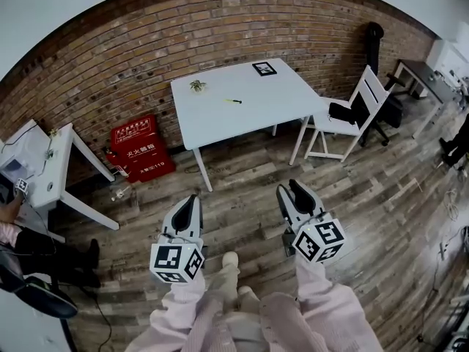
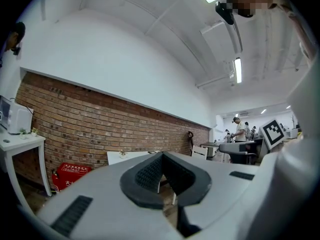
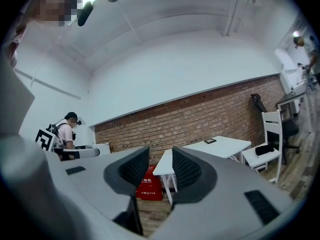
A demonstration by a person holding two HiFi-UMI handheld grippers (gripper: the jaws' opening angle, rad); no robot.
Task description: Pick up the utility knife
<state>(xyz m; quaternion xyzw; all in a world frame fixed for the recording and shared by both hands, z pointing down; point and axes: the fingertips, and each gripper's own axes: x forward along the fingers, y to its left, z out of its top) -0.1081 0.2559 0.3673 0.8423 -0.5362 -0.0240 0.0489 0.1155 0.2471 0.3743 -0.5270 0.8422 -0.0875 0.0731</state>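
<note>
The utility knife (image 1: pixel 233 100) lies flat on the white tabletop (image 1: pixel 212 123), roughly at its middle. It is a slim thing with a yellowish body and a dark end (too small in the head view to tell more). It sits between a small greenish object (image 1: pixel 198 86) near the far left corner and a black-and-white marker card (image 1: pixel 264 68) at the far edge, apart from both.

Both tools hang well short of the knife, over the wooden floor (image 1: pixel 242 169) on the near side of the table, pointing level towards it. The left hand-held gripper (image 1: pixel 190 200) is nearer the table's left side. In the left gripper view its jaws (image 2: pixel 162 156) meet tip to tip, with nothing between them. The right hand-held gripper (image 1: pixel 290 189) is nearer the table's right side. Its jaws (image 3: pixel 160 153) stand parted with a plain gap and grip nothing. Through that gap a table leg and the red fire-extinguisher box (image 3: pixel 149 186) show against the brick wall (image 3: pixel 200 121). A white chair (image 1: pixel 359 97) stands at the table's right, well away from the knife.
</note>
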